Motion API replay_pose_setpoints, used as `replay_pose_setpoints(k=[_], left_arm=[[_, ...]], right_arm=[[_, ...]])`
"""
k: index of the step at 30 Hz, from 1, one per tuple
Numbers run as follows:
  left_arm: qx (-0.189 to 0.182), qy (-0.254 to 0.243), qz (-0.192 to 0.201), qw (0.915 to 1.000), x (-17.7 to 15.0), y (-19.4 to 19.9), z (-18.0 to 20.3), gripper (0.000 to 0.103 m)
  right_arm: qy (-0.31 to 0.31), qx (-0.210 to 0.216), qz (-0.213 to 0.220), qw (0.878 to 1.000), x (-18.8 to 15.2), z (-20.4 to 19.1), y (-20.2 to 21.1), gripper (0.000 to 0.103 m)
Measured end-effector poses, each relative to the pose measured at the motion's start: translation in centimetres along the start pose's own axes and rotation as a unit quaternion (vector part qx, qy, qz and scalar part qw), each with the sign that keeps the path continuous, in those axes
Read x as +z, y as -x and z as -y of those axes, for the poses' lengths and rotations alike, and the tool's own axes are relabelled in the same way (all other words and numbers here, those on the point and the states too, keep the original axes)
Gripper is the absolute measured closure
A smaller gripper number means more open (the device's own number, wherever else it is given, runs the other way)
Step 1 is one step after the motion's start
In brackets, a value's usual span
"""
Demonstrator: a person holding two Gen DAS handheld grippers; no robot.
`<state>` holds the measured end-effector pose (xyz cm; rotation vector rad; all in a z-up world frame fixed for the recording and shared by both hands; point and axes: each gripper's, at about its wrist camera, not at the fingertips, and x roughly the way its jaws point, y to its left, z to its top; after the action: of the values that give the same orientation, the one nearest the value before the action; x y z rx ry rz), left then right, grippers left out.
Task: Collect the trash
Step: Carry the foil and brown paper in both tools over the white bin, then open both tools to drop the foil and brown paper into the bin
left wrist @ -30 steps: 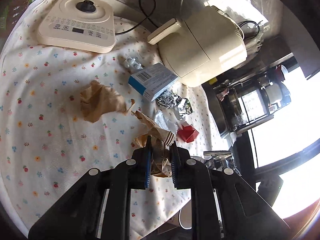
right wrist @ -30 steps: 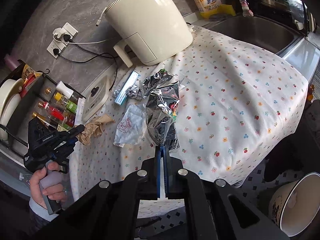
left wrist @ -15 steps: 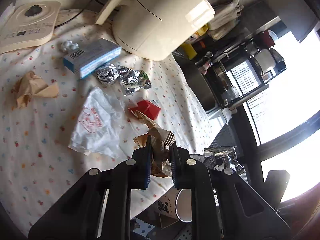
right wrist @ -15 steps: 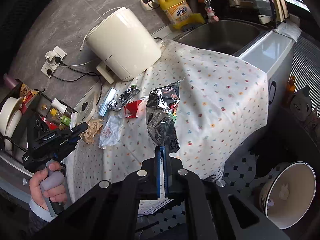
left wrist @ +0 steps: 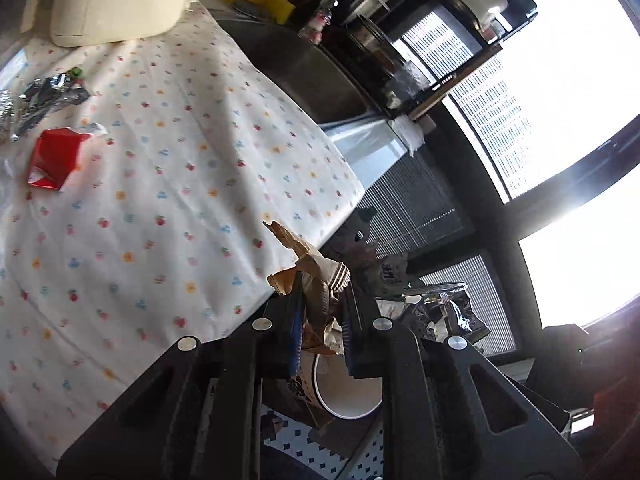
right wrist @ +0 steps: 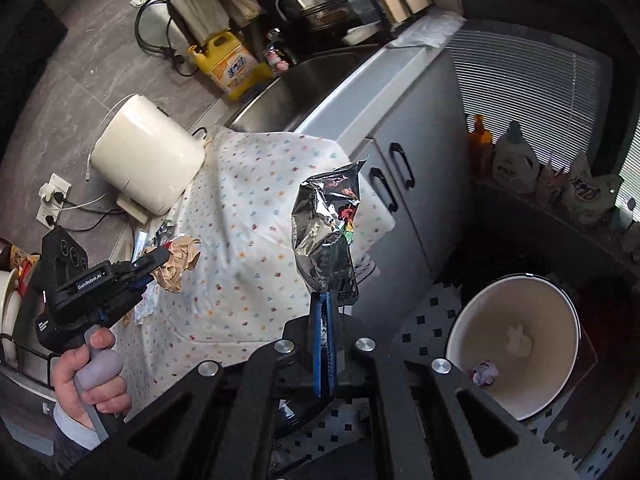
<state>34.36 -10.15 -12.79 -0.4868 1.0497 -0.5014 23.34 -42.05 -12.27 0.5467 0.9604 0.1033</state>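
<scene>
My left gripper (left wrist: pixel 322 300) is shut on a crumpled brown paper wad (left wrist: pixel 316 276), held over the front edge of the flowered tablecloth (left wrist: pixel 160 200); the same brown paper wad (right wrist: pixel 178 260) shows in the right wrist view, in the left gripper (right wrist: pixel 160 258). My right gripper (right wrist: pixel 325 300) is shut on the bottom edge of a silver foil snack bag (right wrist: pixel 326 232), which stands up past the table's corner. A white bin (right wrist: pixel 560 316) sits on the floor at the right, with small scraps inside. The white bin (left wrist: pixel 348 396) also shows below the left fingers. A red wrapper (left wrist: pixel 54 158) and crumpled foil (left wrist: pixel 44 98) lie on the cloth.
A cream appliance (right wrist: pixel 146 160) stands at the back of the table, with a sink (right wrist: pixel 304 84) and a yellow detergent jug (right wrist: pixel 230 66) beyond. Grey cabinet doors (right wrist: pixel 404 176) drop below the counter. Bottles (right wrist: pixel 514 158) line the window ledge. The floor has black-and-white tiles (right wrist: pixel 424 328).
Both grippers have swung right, off the middle of the table toward its front edge and the bin, each keeping its hold. The bin has come closer in both views.
</scene>
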Motion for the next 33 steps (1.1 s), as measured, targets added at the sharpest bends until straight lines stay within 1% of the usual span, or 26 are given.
replay_pose_setpoints(k=[4,7,13,14,17,19,20,21,24,31,33], left_arm=[[-0.014,-0.026,-0.041,0.9987,-1.2,-4.3,3.3,0.087],[-0.022,-0.041,-0.069,0.9965,-2.4,-7.4,5.6,0.087],[-0.024,-0.066,-0.119,0.9903,-5.2,-12.8,8.9,0.087],[-0.026,-0.067,-0.126,0.9894,-5.7,-13.6,9.3,0.087],[-0.025,-0.066,-0.145,0.9869,-7.2,-15.7,10.1,0.087],[-0.022,-0.067,-0.156,0.9853,-8.2,-16.9,10.5,0.087],[-0.021,-0.066,-0.161,0.9845,-8.7,-17.4,10.6,0.087],[-0.020,-0.066,-0.166,0.9838,-9.0,-17.9,10.7,0.087],[-0.017,-0.063,-0.179,0.9817,-10.1,-19.4,10.9,0.087],[-0.020,-0.076,-0.214,0.9737,-12.5,-23.0,12.6,0.086],[-0.020,-0.082,-0.224,0.9710,-13.0,-23.8,13.1,0.084]], right_arm=[[-0.037,-0.029,0.006,0.999,-0.8,4.6,1.2,0.100],[-0.063,-0.051,-0.002,0.997,-1.7,8.0,1.5,0.100],[-0.105,-0.092,-0.035,0.990,-4.3,14.6,0.7,0.100],[-0.112,-0.098,-0.044,0.988,-4.6,15.5,0.4,0.097],[-0.123,-0.105,-0.071,0.984,-5.4,17.7,-0.6,0.096],[-0.126,-0.103,-0.083,0.983,-5.8,18.7,-1.0,0.084],[-0.126,-0.106,-0.082,0.983,-5.9,19.0,-0.9,0.061],[-0.123,-0.111,-0.077,0.983,-6.0,19.1,-0.7,0.051],[-0.118,-0.113,-0.079,0.983,-6.2,19.7,-0.1,0.052],[-0.145,-0.142,-0.070,0.977,-7.1,22.5,2.3,0.052],[-0.152,-0.149,-0.065,0.975,-7.4,23.1,3.1,0.052]])
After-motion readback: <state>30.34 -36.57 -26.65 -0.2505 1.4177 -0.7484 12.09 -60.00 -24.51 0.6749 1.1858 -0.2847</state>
